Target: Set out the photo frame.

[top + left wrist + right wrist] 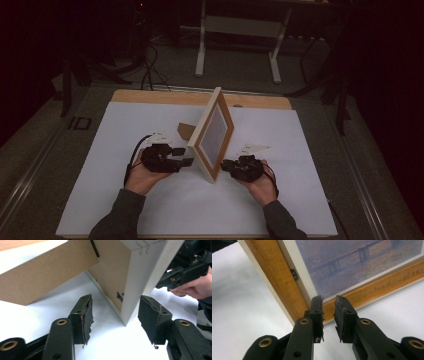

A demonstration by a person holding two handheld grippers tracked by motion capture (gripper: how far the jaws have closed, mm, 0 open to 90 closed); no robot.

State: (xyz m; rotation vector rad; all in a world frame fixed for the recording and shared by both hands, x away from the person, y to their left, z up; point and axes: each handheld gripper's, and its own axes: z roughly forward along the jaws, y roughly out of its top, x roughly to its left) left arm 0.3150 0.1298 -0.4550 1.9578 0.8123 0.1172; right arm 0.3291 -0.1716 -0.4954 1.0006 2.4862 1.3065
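The table (150, 210), covered by a white sheet with a strip of bare wood along its far edge, carried a light wooden picture frame (212, 135) standing upright near its middle, one corner towards the person. From the right tool's camera its front showed warm brown wood, a pale mat and a bluish-purple print of a bridge over water. From the left tool's camera its back showed a brown board, small metal clips and a pale side edge. A brown cardboard easel leg (42, 275) hinged out from the back and rested on the sheet, propping the frame.

The left tool (184, 161) sat just behind the frame's near bottom corner; its jaws stood wide apart with that corner between them, the pads not touching it. The right tool (225, 164) sat just in front of the same corner, its jaws a narrow gap apart, pointing at the frame's lower rail and clamping nothing.
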